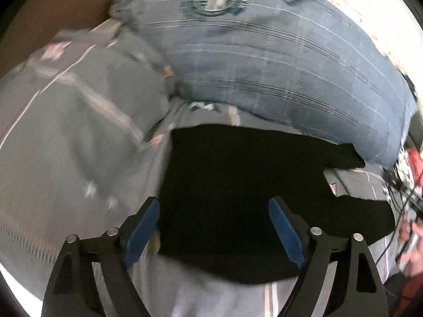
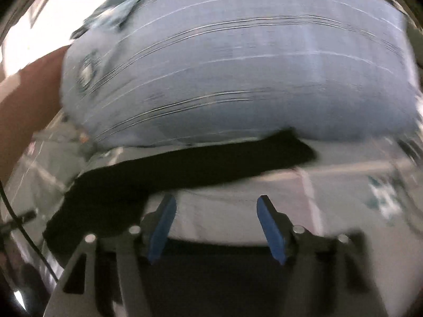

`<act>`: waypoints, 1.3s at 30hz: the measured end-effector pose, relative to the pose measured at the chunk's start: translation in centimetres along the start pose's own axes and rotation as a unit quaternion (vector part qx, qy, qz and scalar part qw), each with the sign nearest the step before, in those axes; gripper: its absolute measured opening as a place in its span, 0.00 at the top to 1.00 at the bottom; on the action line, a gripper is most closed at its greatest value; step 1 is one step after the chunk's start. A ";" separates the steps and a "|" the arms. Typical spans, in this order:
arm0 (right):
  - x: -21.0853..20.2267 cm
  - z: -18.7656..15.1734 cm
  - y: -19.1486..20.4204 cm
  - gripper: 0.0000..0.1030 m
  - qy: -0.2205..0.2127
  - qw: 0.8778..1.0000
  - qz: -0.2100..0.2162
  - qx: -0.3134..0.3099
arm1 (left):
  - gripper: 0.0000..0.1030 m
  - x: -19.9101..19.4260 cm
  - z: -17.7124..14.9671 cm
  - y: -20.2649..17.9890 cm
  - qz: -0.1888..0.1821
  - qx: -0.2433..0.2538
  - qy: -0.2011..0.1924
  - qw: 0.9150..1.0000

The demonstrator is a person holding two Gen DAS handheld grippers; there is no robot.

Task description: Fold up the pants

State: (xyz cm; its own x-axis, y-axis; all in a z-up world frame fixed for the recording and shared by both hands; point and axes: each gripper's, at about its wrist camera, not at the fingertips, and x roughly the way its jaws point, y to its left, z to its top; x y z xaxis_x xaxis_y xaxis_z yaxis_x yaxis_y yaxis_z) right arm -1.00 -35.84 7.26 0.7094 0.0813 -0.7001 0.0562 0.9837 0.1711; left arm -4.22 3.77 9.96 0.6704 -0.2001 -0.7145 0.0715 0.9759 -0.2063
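Note:
The black pants lie flat on a grey patterned bedsheet, in front of a large blue pillow. My left gripper is open above the pants, its blue pads spread wide and holding nothing. In the right wrist view the black pants stretch as a dark band across the bed, with another dark part under the gripper. My right gripper is open over the pale sheet just in front of that band. Both views are motion-blurred.
A big blue striped pillow with a round emblem lies behind the pants; it fills the right wrist view. A grey pillow sits at left. Cables and red items lie at the right edge. A brown headboard stands behind.

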 end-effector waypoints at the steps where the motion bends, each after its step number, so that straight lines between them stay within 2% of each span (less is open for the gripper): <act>1: 1.2 0.7 0.8 0.36 0.004 1.000 0.009 -0.020 | 0.16 0.7 0.6 -0.2 -0.002 0.011 0.002 1.000; 6: 6.8 4.0 3.8 0.35 0.025 0.994 0.049 -0.090 | 0.16 5.4 4.1 -0.8 -0.024 0.066 0.029 0.997; 8: 8.8 5.1 4.9 0.34 0.033 0.990 0.064 -0.118 | 0.15 7.8 5.6 -0.7 -0.046 0.085 0.046 0.994; 10: 10.9 5.9 5.6 0.29 0.048 0.983 0.088 -0.154 | 0.15 9.9 7.2 -0.6 -0.055 0.102 0.058 0.992; 14: 15.3 7.0 7.4 0.29 0.079 0.964 0.110 -0.228 | 0.15 14.6 10.1 0.3 -0.095 0.122 0.104 0.982; 17: 17.6 7.2 8.3 0.29 0.103 0.949 0.120 -0.273 | 0.14 17.9 11.8 0.6 -0.126 0.145 0.134 0.972; 23: 20.7 7.4 9.7 0.26 0.131 0.925 0.144 -0.326 | 0.14 22.9 13.1 -0.1 -0.110 0.208 0.149 0.960; 26: 22.4 7.3 10.1 0.24 0.146 0.916 0.143 -0.344 | 0.14 25.0 13.0 -0.9 -0.098 0.238 0.168 0.952; 27: 22.9 7.2 10.1 0.24 0.153 0.914 0.148 -0.344 | 0.14 25.9 12.8 -1.4 -0.091 0.255 0.179 0.946; 29: 23.4 7.6 10.0 0.28 0.161 0.917 0.157 -0.329 | 0.10 26.5 12.4 -2.0 -0.098 0.272 0.189 0.938; 30: 23.7 7.7 9.9 0.45 0.175 0.917 0.168 -0.316 | 0.09 26.8 12.4 -2.3 -0.103 0.276 0.187 0.937; 31: 23.7 7.8 9.8 0.71 0.186 0.916 0.189 -0.301 | 0.09 27.1 12.4 -2.5 -0.108 0.278 0.190 0.935; 32: 23.7 7.7 10.1 0.75 0.190 0.914 0.201 -0.297 | 0.10 27.4 12.5 -2.6 -0.112 0.275 0.192 0.936; 33: 23.2 7.3 10.6 0.80 0.183 0.913 0.198 -0.308 | 0.15 27.6 12.4 -2.6 -0.117 0.269 0.195 0.936; 34: 22.8 7.0 11.1 0.91 0.177 0.910 0.190 -0.322 | 0.19 27.7 12.4 -2.7 -0.124 0.264 0.194 0.937; 35: 22.5 6.9 11.4 0.95 0.173 0.910 0.186 -0.328 | 0.37 27.4 12.3 -2.9 -0.132 0.266 0.189 0.936; 36: 22.1 6.7 11.8 0.96 0.167 0.911 0.175 -0.335 | 0.67 27.1 12.3 -3.2 -0.139 0.272 0.181 0.935; 38: 20.9 6.5 12.0 0.97 0.152 0.915 0.155 -0.339 | 0.88 26.6 12.2 -3.7 -0.120 0.281 0.167 0.937; 39: 20.3 6.5 12.1 0.97 0.143 0.917 0.148 -0.342 | 0.90 26.3 11.9 -4.0 -0.113 0.284 0.164 0.938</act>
State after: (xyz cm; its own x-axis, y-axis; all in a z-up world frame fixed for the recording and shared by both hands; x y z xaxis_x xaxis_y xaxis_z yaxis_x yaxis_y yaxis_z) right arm 18.64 -23.37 -0.36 0.4028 0.3038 -0.8634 -0.6320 0.7746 -0.0223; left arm 21.92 -4.37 -0.06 0.3339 -0.3334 -0.8817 0.6286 0.7758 -0.0554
